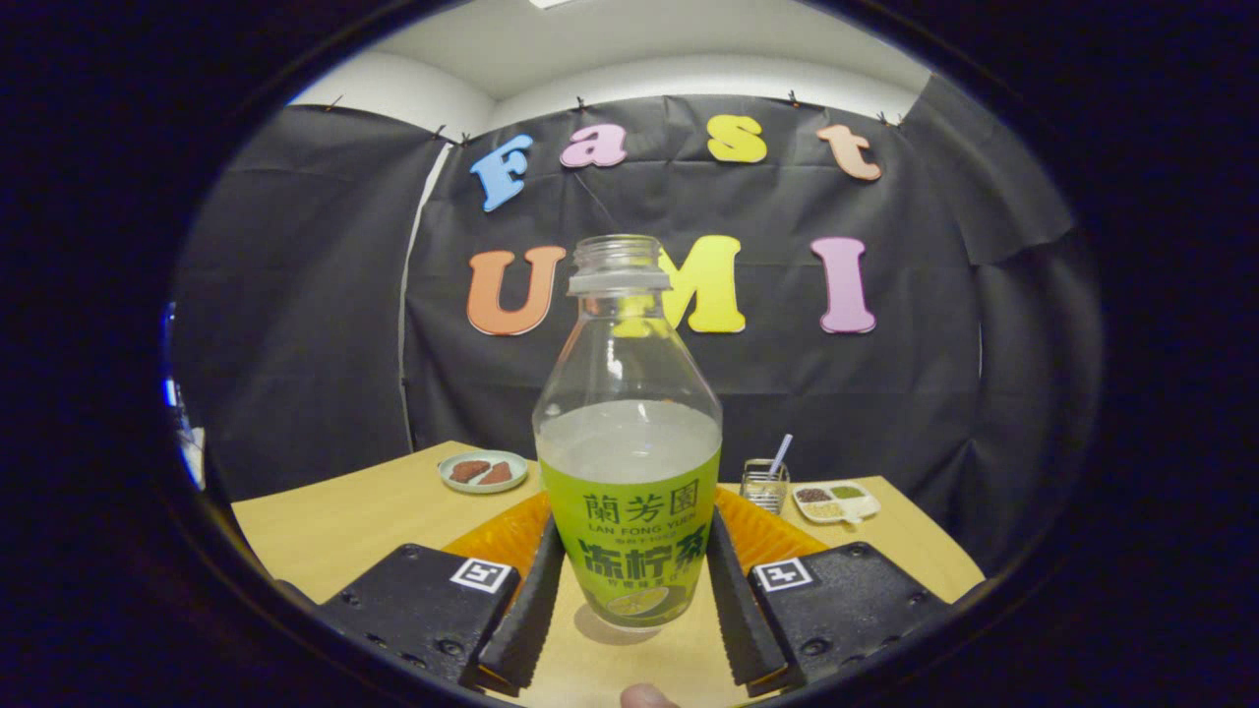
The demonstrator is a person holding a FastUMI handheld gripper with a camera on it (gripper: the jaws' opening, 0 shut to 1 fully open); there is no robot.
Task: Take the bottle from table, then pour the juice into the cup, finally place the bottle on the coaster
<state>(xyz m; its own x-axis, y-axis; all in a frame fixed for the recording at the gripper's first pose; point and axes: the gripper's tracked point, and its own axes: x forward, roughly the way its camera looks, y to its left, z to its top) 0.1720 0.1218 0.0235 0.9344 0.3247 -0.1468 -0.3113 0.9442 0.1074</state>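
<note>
Upright, clear plastic bottle [628, 433] (uncapped, green label), jaws [629, 600] pressing both sides, wooden table [334, 521].

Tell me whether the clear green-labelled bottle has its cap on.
No: the clear green-labelled bottle, standing between the fingers, shows a bare threaded neck.

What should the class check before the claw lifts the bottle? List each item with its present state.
1. Bottle upright on the table, between the claw fingers: ok.
2. Cap off, ready for pouring: ok.
3. Both fingers pressing firmly on the bottle: cannot tell.
4. Juice inside, roughly half full: ok.
5. Cup with a straw upright beyond the fingers: ok.
6. Orange coaster just behind the bottle: ok.
</note>
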